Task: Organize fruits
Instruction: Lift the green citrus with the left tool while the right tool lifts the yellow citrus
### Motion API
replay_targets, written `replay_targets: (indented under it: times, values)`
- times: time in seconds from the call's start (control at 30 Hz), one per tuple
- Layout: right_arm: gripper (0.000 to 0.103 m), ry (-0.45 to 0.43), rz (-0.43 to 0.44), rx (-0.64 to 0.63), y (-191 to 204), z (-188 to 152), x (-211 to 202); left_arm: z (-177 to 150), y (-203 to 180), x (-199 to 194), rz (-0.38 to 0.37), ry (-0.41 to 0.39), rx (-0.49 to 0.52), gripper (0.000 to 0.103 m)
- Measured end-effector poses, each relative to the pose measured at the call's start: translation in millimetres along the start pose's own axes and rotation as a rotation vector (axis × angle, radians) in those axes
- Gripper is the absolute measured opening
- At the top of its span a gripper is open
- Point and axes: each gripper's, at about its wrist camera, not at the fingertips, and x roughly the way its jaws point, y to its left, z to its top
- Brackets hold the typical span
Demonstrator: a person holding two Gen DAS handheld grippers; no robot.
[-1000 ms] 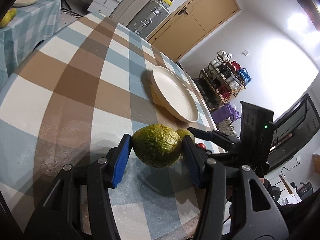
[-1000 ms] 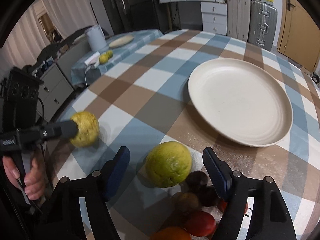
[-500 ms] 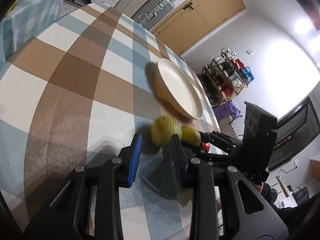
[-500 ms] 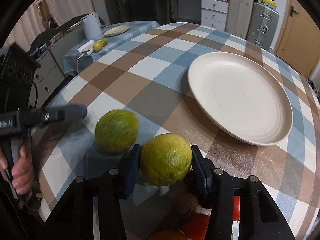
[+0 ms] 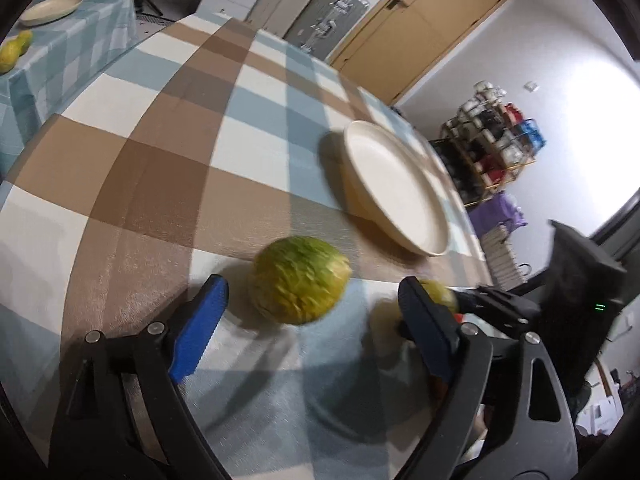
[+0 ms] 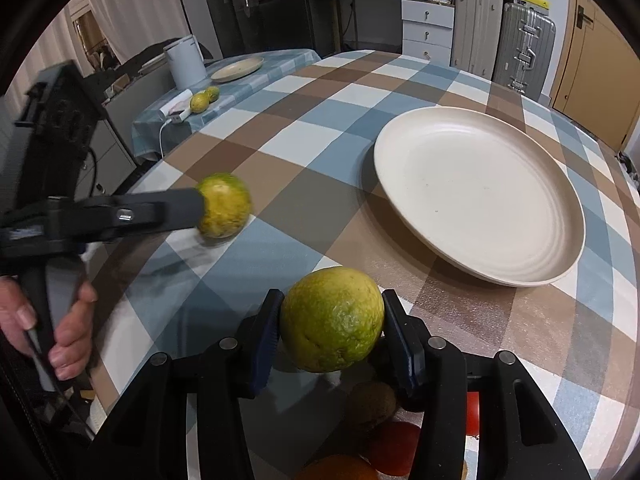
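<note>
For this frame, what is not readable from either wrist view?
- Left gripper contact with the blurred green fruit: left wrist shows the fingers wide apart; in the right wrist view its finger hides the near side.
- Fruit pile: right wrist, covered by the right gripper and its held green-yellow citrus; count unclear.
- Plate: left wrist, motion-blurred.

The left tongs (image 5: 312,320) stand wide apart, blue pads (image 5: 198,330) clear of anything between them, held low and angled forward. The right tongs (image 6: 330,326) are closed tight on a green-yellow citrus fruit (image 6: 332,320), pads pressing both its sides. A bare hand (image 6: 52,328) wraps the left handle, fingers curled round the grip.
</note>
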Motion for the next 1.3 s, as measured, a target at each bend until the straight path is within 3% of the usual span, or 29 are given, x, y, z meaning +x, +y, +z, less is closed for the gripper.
replay_targets:
  times: [0.17, 0.63, 0.73, 0.83, 0.93, 1.0, 1.3]
  values:
    - [0.05, -0.028, 0.012, -0.003, 0, 0, -8, 4, -2, 5, 0.021, -0.016, 0.003, 0.085]
    - [0.05, -0.064, 0.016, 0.026, -10, -2, -17, 5, -32, 30, 0.094, 0.018, 0.143, 0.085]
    - [0.05, -0.07, 0.01, 0.035, -13, -3, -20, 4, -36, 32, 0.125, 0.028, 0.17, 0.078]
    - [0.05, -0.075, 0.002, 0.033, -14, -4, -23, 2, -39, 32, 0.189, 0.047, 0.199, 0.065]
    - [0.05, -0.082, -0.001, 0.032, -16, -4, -25, -1, -38, 29, 0.189, 0.042, 0.206, 0.062]
    - [0.05, -0.086, -0.002, 0.032, -17, -4, -26, -1, -38, 29, 0.18, 0.037, 0.215, 0.049]
    - [0.05, -0.092, -0.004, 0.03, -18, -6, -27, 2, -35, 30, 0.138, 0.013, 0.218, 0.048]
